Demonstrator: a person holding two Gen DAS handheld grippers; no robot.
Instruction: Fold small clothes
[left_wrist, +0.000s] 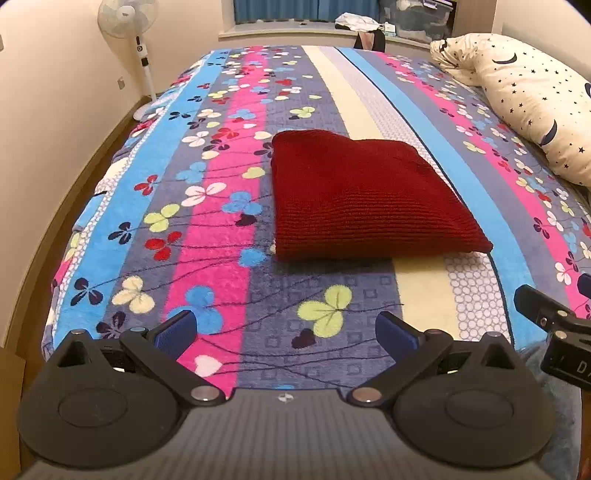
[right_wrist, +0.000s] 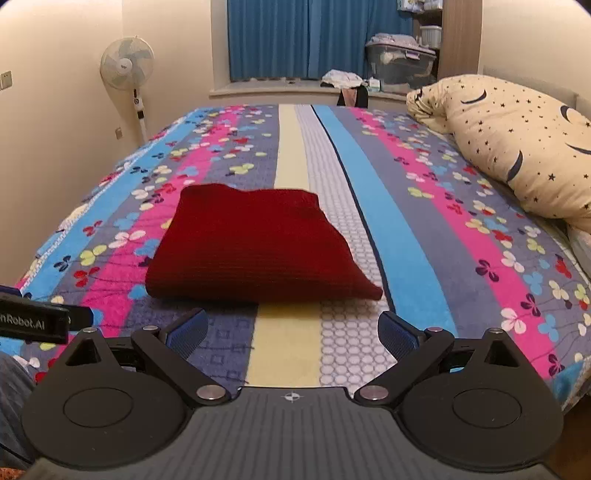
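A dark red knitted garment (left_wrist: 365, 199) lies folded into a compact rectangle on the striped, flowered blanket (left_wrist: 207, 236). It also shows in the right wrist view (right_wrist: 255, 247), just ahead of the fingers. My left gripper (left_wrist: 286, 332) is open and empty, held back from the garment above the near end of the bed. My right gripper (right_wrist: 293, 332) is open and empty, close in front of the garment's near edge. Part of the right gripper (left_wrist: 554, 325) shows at the right edge of the left wrist view.
A cream pillow with stars and moons (right_wrist: 517, 147) lies along the bed's right side. A standing fan (right_wrist: 127, 70) is by the left wall. Blue curtains (right_wrist: 310, 37) and storage boxes (right_wrist: 400, 62) are at the far end. The blanket (right_wrist: 424, 236) covers the whole bed.
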